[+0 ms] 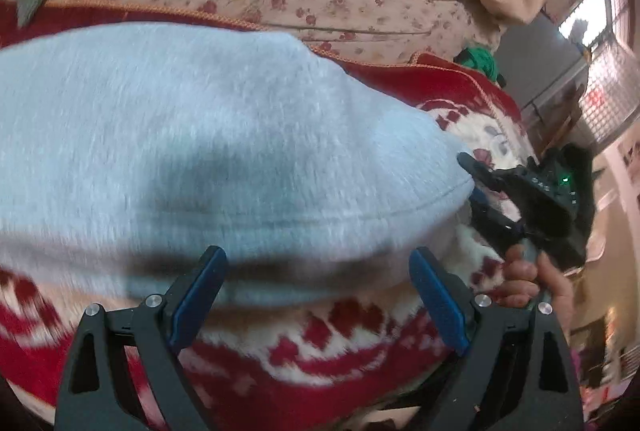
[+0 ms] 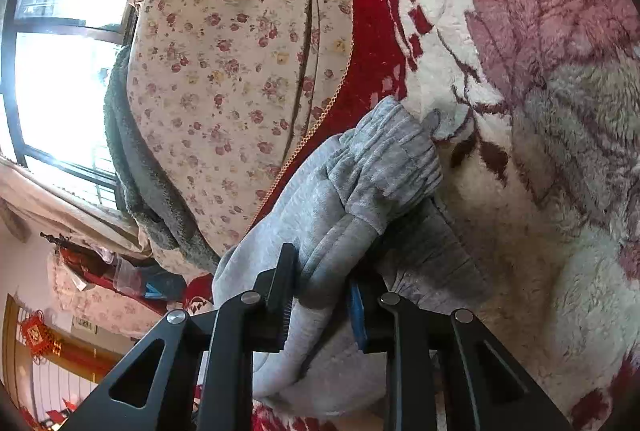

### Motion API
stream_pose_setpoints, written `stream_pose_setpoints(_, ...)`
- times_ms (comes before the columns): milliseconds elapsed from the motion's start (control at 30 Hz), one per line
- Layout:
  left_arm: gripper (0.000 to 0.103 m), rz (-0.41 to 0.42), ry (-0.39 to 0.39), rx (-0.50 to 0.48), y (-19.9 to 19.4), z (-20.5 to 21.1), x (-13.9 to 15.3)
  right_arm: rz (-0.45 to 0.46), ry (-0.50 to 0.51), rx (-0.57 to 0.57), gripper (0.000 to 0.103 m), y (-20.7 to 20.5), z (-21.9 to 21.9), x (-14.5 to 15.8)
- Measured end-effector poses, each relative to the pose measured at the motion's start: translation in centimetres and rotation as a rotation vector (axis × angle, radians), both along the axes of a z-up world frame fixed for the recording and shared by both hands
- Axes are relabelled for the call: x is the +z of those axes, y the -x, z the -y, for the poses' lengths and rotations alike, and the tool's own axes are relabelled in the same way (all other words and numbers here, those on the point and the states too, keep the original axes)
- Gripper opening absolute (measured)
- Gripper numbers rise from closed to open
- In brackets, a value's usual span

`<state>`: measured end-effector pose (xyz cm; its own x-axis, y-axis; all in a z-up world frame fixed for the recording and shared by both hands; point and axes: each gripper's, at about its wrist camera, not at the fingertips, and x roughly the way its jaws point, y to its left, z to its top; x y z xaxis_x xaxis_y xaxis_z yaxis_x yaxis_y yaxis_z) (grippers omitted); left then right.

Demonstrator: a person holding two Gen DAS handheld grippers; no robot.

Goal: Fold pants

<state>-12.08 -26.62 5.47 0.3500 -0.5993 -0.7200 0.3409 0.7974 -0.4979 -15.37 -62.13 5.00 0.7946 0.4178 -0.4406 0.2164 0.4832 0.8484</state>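
Two grippers worked the grey sweatpants lying on the red-and-white fleece blanket. The right gripper pinched a bunched fold near the ribbed cuffs, probably to carry it over; the left gripper hovered wide apart, holding nothing.

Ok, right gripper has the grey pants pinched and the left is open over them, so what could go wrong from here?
1. The right gripper bites only a bunched fold of the grey pants near the elastic cuff; a pull may slip layers out.
2. The left gripper is open and holds nothing, so its side of the pants may sag and crease.
3. The fuzzy red-and-white blanket underneath could drag on the fabric.
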Motion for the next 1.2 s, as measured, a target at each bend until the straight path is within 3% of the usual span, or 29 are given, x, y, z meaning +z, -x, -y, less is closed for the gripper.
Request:
stream_pose_setpoints(200, 0.092, 0.015, -0.046, 0.008, 1.3, 0.3, -0.6, 0.003, 0.012, 0.016, 0.026, -0.2, 0.0, 0.1)
stream_pose_setpoints(267, 0.092, -0.005, 0.015, 0.033, 0.5, 0.4, -0.8, 0.010, -0.005, 0.007, 0.028, -0.1, 0.1, -0.1)
stream_pose_setpoints(467, 0.092, -0.078, 0.078, 0.088, -1.4, 1.4, -2.1, 0.008, -0.040, 0.006, 0.028, -0.1, 0.4, -0.7)
stream_pose_setpoints(667, 0.092, -0.061, 0.134, 0.158, -2.5, 1.3, -1.5, 0.022, -0.016, 0.001, 0.026, -0.4, 0.5, -0.6)
stream_pose_setpoints(733, 0.079, -0.047, 0.151, 0.174, -2.8, 1.0, -1.0, 0.032, -0.001, 0.001, 0.024, -0.4, 0.3, -0.2)
stream_pose_setpoints(800, 0.044, -0.025, 0.141, 0.173, -3.2, 0.8, -0.5, 0.048, 0.034, 0.009, 0.021, -0.2, 0.0, 0.6)
stream_pose_setpoints(900, 0.026, -0.009, 0.166, 0.160, -3.6, -0.2, 0.4, 0.080, 0.065, 0.024, 0.017, 0.1, -0.5, 1.9)
stream_pose_setpoints(1033, 0.022, 0.016, 0.210, 0.155, -3.0, -1.6, 2.0, 0.121, 0.104, 0.061, 0.016, 0.8, -1.6, 3.9)
stream_pose_setpoints(1200, 0.021, 0.055, 0.194, 0.103, -0.7, -2.4, 3.4, 0.160, 0.151, 0.093, 0.016, 2.5, -2.6, 6.1)
